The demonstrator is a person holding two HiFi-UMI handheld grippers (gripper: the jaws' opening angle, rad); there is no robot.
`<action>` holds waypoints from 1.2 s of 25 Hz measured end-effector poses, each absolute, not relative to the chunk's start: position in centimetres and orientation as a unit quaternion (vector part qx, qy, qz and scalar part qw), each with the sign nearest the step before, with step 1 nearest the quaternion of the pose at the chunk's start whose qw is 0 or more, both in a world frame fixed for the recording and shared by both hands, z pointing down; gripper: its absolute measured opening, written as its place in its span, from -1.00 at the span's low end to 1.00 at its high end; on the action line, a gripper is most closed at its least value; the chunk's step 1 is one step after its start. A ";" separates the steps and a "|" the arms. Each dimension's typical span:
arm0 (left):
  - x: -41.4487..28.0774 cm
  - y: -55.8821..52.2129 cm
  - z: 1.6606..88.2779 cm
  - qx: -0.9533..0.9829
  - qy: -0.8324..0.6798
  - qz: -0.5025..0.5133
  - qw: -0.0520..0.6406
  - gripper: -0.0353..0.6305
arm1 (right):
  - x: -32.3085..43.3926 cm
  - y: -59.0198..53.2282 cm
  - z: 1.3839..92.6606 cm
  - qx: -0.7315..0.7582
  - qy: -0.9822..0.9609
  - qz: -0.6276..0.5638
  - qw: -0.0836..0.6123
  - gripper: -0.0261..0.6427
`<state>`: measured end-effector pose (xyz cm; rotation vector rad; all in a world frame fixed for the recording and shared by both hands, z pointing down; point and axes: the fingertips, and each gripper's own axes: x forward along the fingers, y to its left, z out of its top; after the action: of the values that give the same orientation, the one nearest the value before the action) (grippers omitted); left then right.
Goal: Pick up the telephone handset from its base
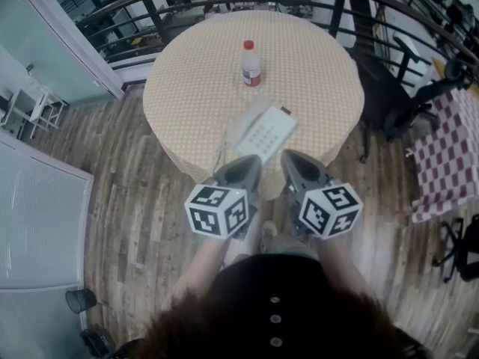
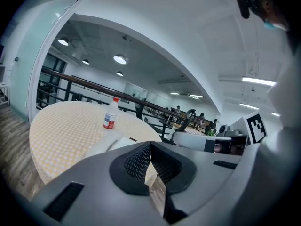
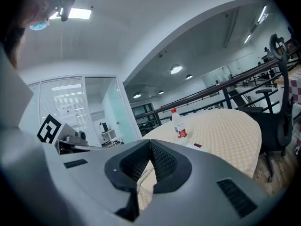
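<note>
While your left gripper (image 1: 251,164) and right gripper (image 1: 296,161) hover at the near edge of the table (image 1: 187,88), jaws pressed together on nothing, the handset (image 1: 242,127) lies on its base (image 1: 272,132) just ahead, before the bottle (image 1: 251,64). It looks like the approach step; next, you'd spread one gripper's jaws and straddle the handset.

White telephone handset (image 1: 241,128) rests cradled on its white keypad base (image 1: 271,134), lying angled near the bench's (image 1: 187,88) near edge.

A round worktop (image 1: 194,81) under a pale dotted cloth stands on a wood-plank floor (image 1: 135,200). A dark railing (image 1: 150,6) curves at twelve o'clock, a black office chair (image 1: 385,96) at two, a glass partition (image 1: 45,36) at ten.
</note>
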<state>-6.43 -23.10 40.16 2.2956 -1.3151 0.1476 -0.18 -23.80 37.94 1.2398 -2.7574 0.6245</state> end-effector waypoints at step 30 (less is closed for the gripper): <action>-7.2 -32.3 42.7 0.799 -0.531 0.059 0.276 -0.86 | 1.1 -30.9 40.7 0.378 -0.893 0.238 0.047 -0.89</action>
<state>-7.16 -32.34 42.71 2.1464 -1.4269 0.1584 1.09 -30.90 40.73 1.1548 -2.7258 0.7261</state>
